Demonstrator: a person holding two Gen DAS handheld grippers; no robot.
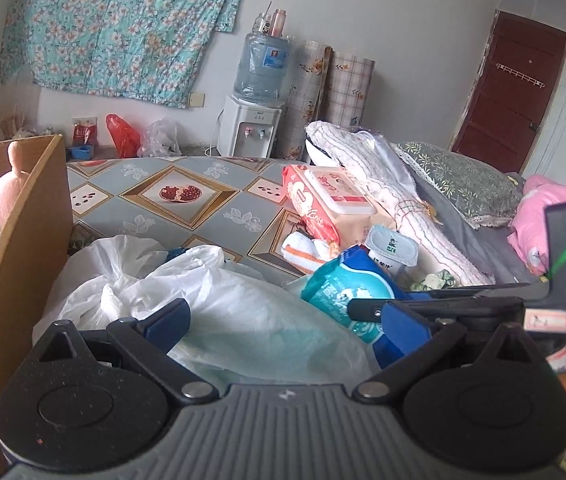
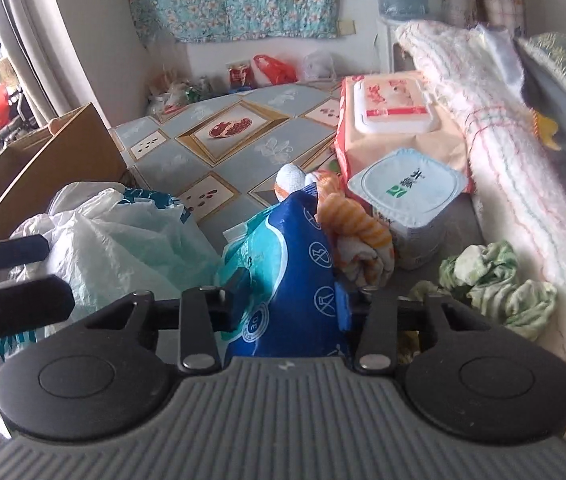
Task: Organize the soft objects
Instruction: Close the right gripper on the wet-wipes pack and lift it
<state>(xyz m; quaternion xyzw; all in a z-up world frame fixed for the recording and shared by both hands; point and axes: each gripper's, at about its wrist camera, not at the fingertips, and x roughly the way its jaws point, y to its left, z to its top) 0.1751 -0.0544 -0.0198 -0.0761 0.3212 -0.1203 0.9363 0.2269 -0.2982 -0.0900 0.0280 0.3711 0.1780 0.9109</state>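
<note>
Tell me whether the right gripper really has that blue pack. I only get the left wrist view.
Observer: Yes. In the right wrist view the blue pack fills the gap between the right gripper's fingers, with both pads against it.
Operator: Report what lies just right of that gripper.
Observer: A crumpled green-and-white cloth, in front of the yogurt cup. Your view barely shows it.
Operator: Describe the pack's side facing that camera.
Observer: Dark blue, printed with white circled warning symbols.
</note>
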